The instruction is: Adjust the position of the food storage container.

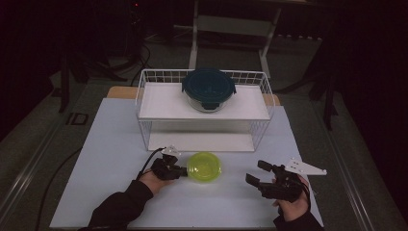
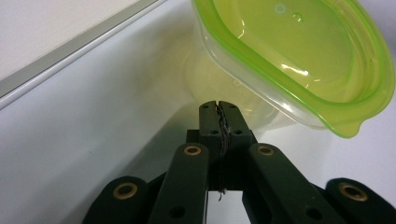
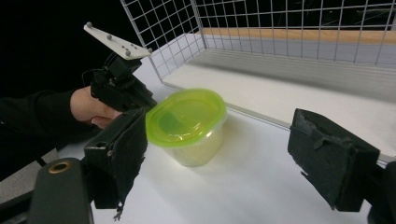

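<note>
High view, table: 1, pale top, holds all items.
Wire rack: 1, two shelves, at back.
Dark-lidded container: 1, on upper shelf.
Green-lidded tub: 1, on table just in front of rack, btwn grippers.
Left gripper: 1, jaws pressed together, tips at tub's side, nothing pinched.
Right gripper: 1, jaws spread, well apart from tub.

Lime-green see-thru container w/ matching green lid is glowing at 6 o'clock on the pale blue-white surface. Both tongs, left & right, are showing matte black. White wire-grid rack at 12 is carrying a dark teal-lidded bowl.
</note>
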`<state>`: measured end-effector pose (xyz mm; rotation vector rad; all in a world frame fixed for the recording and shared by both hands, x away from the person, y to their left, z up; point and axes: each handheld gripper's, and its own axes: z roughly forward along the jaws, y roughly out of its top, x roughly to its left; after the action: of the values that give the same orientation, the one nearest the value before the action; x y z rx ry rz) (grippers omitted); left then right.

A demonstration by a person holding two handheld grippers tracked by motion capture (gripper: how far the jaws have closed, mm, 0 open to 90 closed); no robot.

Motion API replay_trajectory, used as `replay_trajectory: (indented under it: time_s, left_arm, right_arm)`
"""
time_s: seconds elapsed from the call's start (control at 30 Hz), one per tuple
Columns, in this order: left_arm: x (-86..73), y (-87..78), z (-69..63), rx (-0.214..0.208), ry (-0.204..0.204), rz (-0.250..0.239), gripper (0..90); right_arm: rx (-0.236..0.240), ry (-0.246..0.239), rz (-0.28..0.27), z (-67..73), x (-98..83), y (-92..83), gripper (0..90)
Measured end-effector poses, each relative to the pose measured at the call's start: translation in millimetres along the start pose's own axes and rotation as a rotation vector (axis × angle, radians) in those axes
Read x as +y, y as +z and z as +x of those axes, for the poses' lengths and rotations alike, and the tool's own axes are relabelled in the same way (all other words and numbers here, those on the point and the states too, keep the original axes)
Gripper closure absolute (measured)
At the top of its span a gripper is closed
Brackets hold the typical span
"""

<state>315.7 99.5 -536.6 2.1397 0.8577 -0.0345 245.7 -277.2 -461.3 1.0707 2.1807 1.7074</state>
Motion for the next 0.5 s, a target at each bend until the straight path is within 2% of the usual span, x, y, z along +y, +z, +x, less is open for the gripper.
replay_trajectory:
  time_s: [0.13, 0.23, 0.4, 0.47, 0.5]
  left_arm:
    - [-0.4, -0.1, -1.2, -0.004, 0.004, 0.005, 88.3]
    - [-0.8, -4.2, -1.2, -0.003, -0.013, 0.006, 86.8]
    - [-0.3, -22.5, 0.5, 0.009, -0.029, -0.006, 74.5]
    - [-0.7, -28.4, 0.5, 0.008, -0.029, -0.015, 65.1]
    - [-0.6, -33.7, -0.8, 0.034, -0.017, -0.023, 59.4]
  right_arm:
    - [-0.002, -0.003, 0.004, 0.8, 0.1, 0.0, 19.3]
    - [-0.002, -0.003, 0.005, 0.9, 0.0, -0.1, 19.3]
    - [0.001, -0.003, 0.004, 1.7, 0.6, 0.0, 19.3]
    - [0.002, -0.005, 0.002, 2.2, 0.9, 0.0, 19.5]
    - [0.003, -0.004, 0.002, 2.1, 0.9, 0.1, 19.9]
